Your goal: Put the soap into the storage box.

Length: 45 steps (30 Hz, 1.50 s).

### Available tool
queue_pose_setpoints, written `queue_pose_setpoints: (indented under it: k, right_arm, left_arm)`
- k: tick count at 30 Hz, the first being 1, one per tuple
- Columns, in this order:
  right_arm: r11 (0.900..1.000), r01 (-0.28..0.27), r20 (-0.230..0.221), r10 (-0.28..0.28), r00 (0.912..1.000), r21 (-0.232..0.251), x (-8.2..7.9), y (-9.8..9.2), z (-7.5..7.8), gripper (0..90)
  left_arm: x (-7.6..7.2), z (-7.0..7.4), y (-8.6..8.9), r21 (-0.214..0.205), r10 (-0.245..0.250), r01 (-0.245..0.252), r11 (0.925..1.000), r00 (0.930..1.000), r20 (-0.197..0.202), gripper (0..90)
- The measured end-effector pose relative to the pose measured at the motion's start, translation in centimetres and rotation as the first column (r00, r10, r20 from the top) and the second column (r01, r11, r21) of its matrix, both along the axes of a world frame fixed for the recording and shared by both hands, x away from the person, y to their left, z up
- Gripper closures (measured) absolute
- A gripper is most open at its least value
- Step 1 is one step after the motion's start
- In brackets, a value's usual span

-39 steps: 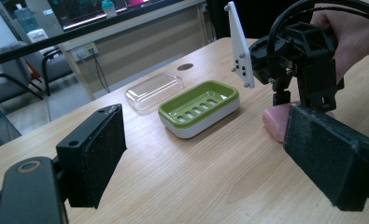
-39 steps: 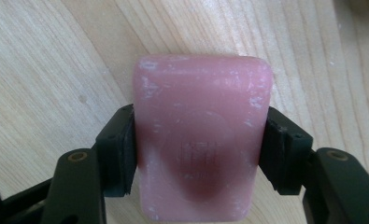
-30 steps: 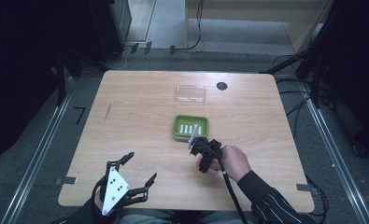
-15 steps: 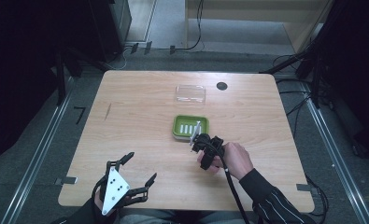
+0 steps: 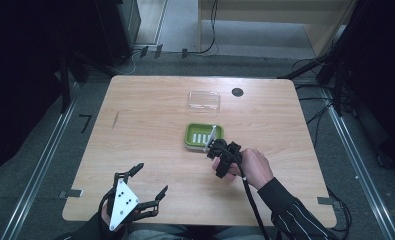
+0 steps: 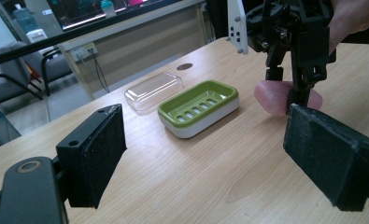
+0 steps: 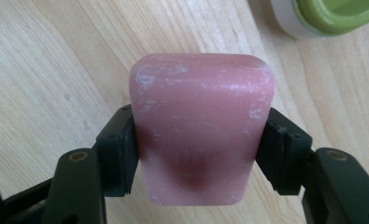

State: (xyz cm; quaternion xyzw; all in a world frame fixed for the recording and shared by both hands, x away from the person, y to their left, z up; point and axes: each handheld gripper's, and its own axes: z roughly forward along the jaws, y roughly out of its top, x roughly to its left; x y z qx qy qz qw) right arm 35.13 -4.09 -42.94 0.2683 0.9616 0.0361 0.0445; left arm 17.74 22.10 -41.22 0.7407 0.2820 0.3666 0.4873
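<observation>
The soap (image 7: 201, 128), a pink bar with rounded corners and pale scuffs on its face, sits clamped between the jaws of the right gripper (image 7: 201, 154), whose pads press on its two long sides while its far end sticks out past the jaw tips. Under it lies the bare wood of the table (image 7: 46, 70); whether the bar rests on the wood or hangs just above it cannot be told. Beyond the jaw tips and off to the right in the right gripper view, the corner of the green dish (image 7: 331, 14) with its white base shows, near the bar but not touching it. In the left gripper view the same gripper (image 6: 294, 100) points down with the bar (image 6: 273, 95) at its tips, and the dish (image 6: 198, 107) stands just to the left of it, its slotted tray holding nothing. Behind the dish lies a clear lid (image 6: 154, 91), close to it yet apart, and farther back a dark round hole (image 6: 184, 66) in the tabletop. The left gripper (image 6: 205, 154) rests well apart from all of this, near the table's front edge in the high view (image 5: 135, 197), its jaws standing wide apart with only wood between them.
</observation>
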Motion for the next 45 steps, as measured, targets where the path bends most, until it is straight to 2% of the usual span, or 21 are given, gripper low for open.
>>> queue_pose_setpoints:
  k: [27,45]
  right_arm:
    - [0.9993,-0.035,0.034,0.035,0.9988,-0.009,2.0,1.0,1.8,38.9]
    - [0.9987,-0.050,0.058,0.050,0.9971,0.002,3.4,1.5,2.6,38.9]
  left_arm:
    - [0.0,0.0,0.0,-0.001,0.002,-0.002,1.0000,1.0000,0.000,13.6]
    - [0.0,0.0,0.1,-0.003,0.003,-0.003,1.0000,1.0000,0.001,13.6]
